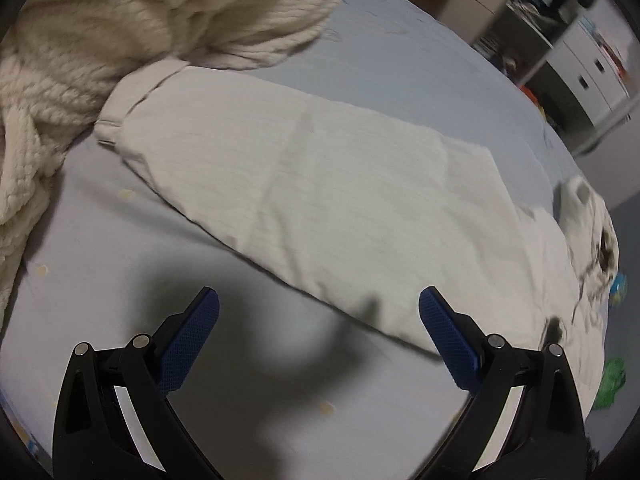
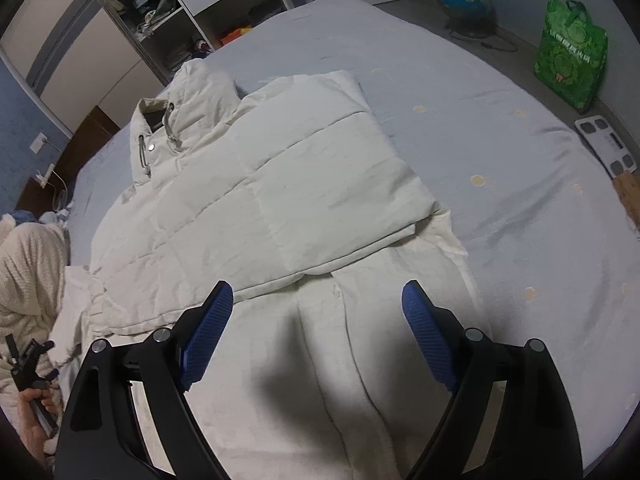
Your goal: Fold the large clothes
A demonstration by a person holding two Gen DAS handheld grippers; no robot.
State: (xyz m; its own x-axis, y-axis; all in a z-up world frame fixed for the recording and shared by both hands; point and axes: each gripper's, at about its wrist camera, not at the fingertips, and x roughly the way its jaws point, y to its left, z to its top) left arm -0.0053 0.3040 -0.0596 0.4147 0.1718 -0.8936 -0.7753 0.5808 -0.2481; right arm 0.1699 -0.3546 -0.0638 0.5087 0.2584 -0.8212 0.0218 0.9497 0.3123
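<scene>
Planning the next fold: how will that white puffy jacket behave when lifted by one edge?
The jacket is quilted and puffy, so it is probably light for its bulk. It drapes softly on the bed, so it will likely flop and sag. The folded side may spring open.

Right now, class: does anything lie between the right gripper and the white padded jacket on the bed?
Nothing visible does. The right gripper hangs open directly over the jacket, with no object in the gap above the fabric.
</scene>
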